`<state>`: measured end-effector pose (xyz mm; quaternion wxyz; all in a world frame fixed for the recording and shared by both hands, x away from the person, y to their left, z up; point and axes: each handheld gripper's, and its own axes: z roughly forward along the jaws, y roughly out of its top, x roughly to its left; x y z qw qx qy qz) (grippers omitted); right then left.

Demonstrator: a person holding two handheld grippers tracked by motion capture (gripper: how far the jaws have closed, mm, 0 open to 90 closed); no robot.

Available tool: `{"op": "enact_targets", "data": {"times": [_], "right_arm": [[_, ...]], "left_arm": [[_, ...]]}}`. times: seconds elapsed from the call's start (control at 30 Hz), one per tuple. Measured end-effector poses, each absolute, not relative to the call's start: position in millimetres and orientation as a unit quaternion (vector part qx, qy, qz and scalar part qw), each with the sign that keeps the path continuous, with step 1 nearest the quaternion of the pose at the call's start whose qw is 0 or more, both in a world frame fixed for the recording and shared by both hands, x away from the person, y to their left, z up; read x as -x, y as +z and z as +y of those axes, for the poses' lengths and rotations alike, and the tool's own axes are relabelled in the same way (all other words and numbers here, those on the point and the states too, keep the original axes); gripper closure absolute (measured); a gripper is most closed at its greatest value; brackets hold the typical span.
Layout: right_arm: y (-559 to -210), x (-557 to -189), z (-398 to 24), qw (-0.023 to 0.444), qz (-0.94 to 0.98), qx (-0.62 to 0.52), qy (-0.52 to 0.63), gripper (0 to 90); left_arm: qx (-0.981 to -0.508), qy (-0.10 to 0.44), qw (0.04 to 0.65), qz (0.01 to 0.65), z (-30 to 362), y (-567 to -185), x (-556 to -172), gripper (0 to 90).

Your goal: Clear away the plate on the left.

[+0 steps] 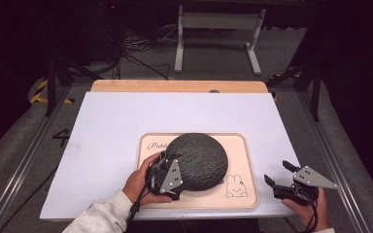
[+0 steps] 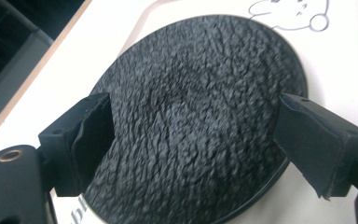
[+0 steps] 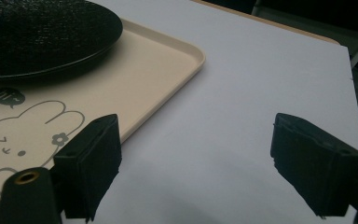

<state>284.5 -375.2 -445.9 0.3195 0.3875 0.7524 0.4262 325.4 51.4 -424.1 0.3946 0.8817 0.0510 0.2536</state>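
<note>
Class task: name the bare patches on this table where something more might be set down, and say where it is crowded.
Free: the white sheet behind and left of the tray, and the strip between tray and right gripper. Crowded: the tray, where the black hat and left gripper sit.

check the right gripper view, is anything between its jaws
No, the right gripper has its jaws standing wide apart over the bare white table sheet, beside the tray, with nothing between them.
</note>
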Motion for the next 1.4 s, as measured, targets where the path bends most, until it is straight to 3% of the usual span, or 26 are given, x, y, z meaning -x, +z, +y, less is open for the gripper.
{"op": "enact_targets", "data": {"times": [0.57,1.4], "right_arm": [[-447,-285,-375,0.317,0.753,-0.389,0.425,16.4],[-447,-285,-374,0.316,0.756,-0.386,0.423,16.4]], "left_arm": [[-0.895,0.239,0.364,0.092,83,-429,-347,14.0],[-0.896,0.261,0.33,0.143,137,-432,-355,13.8]]}}
